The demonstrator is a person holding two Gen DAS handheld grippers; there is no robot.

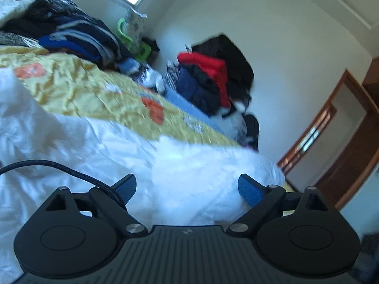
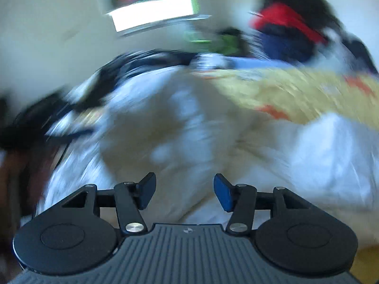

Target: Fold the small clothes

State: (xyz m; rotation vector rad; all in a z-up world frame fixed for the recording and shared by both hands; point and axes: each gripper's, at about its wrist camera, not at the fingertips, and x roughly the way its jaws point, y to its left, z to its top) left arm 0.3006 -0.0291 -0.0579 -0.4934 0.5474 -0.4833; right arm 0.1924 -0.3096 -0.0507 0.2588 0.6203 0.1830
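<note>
Both your black two-finger tongs, left gripper [image 1: 187,189] and right gripper [image 2: 184,193], stand released and empty over the rumpled white cotton garment [image 1: 99,146] filling each frame's lower centre, so it looks unfolded yet, with dark clothing heaps [image 1: 213,78] waiting behind.

A white garment [image 1: 165,177] is lying crumpled across the bed. Behind it, a yellow bedspread [image 1: 78,87] is showing orange and white blotches. Beyond the bedspread, a clothes pile [image 1: 71,35] is mixing black, navy and grey stripes, and a second heap [image 1: 213,75] is showing red, black and navy. A green hanger [image 1: 125,33] is lying beside the pile. Both grippers are black, their pads [image 1: 248,190] showing blue.
</note>
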